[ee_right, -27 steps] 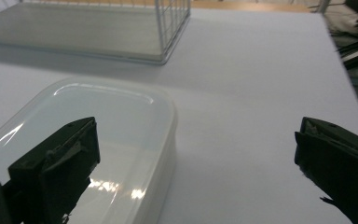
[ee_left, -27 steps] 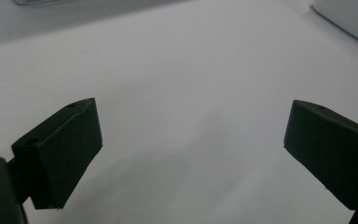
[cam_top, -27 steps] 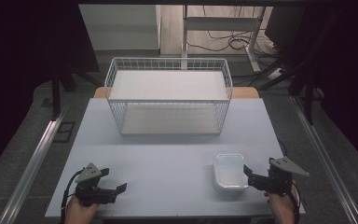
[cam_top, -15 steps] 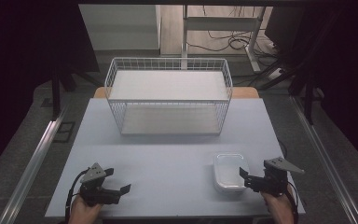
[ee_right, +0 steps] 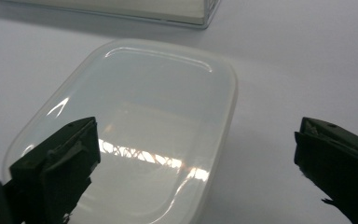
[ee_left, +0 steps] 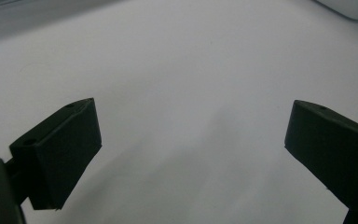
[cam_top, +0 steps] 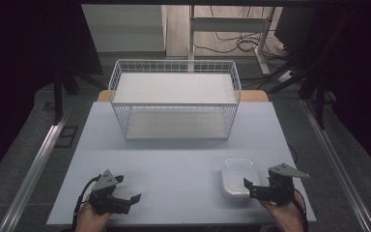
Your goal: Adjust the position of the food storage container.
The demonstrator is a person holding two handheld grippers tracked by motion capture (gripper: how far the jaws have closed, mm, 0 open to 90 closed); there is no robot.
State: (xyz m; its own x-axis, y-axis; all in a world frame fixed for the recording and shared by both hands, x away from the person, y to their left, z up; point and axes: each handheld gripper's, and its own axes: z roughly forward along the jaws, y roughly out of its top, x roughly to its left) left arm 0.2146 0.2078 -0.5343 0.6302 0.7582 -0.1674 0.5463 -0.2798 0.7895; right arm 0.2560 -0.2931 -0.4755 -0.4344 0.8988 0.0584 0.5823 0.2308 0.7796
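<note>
Both grippers have dropped nearer the table's front edge since the earlier pictures, the right one closing in on the container; nothing else on the table has shifted.

Item 1, left gripper (cam_top: 125,202): held low over bare table at the near left, jaws spread wide and holding nothing. In its own view the two black jaws (ee_left: 193,154) frame only the pale tabletop, with a corner of the container at the far upper right. Judged to be parked there, kept clear while the other hand works.

Item 2, right gripper (cam_top: 249,189): near right corner, in the person's right hand (cam_top: 284,215), jaws wide apart, gripping nothing. Its tips sit just at the near right edge of the container. In its own view (ee_right: 196,161) the left jaw hangs over the lid and the right jaw over bare table, so the container's right wall lies between them. Judged lined up for a pinch on that rim.

Item 3, clear plastic container (cam_top: 239,178), lid on: flat on the table (cam_top: 174,159) at the near right, apparently empty, lid glossy with reflections (ee_right: 135,126). Placed within easy reach of the right hand.

Item 4, white wire basket (cam_top: 174,99): at the far middle of the table, well apart from the container, open top, a pale board across its floor. A likely destination for the container, though that is only a guess.
</note>
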